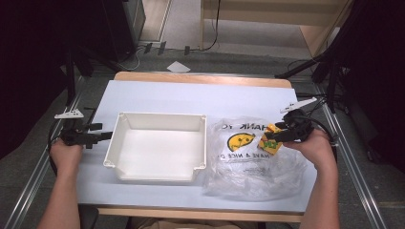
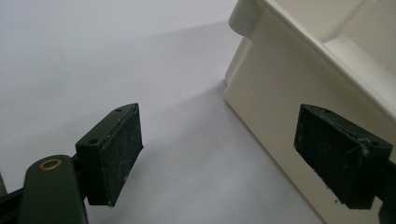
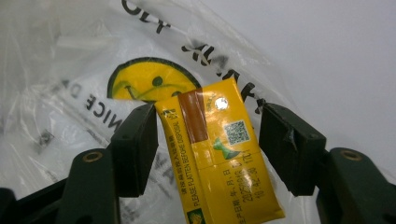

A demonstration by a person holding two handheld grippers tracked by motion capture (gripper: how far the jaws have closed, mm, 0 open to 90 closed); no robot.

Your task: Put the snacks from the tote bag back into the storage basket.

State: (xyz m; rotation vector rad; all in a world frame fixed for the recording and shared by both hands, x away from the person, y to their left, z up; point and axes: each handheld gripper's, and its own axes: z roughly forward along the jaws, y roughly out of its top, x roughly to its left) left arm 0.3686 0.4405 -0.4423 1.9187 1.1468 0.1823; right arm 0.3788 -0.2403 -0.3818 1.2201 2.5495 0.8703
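Yellow carton (image 3: 219, 154) bottom cut off, between right gripper (image 3: 208, 147) fingers

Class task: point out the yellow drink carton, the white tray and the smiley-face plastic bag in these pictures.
yellow drink carton (image 3: 219, 154): right gripper view, its printed front face.
white tray (image 1: 125, 130): high view, its left wall.
smiley-face plastic bag (image 1: 240, 141): high view, on the yellow smiley print.

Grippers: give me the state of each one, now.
Left gripper: open, jaws wide apart beside the white bin, holding nothing.
Right gripper: jaws around the yellow carton above the plastic bag; firm grip cannot be told.
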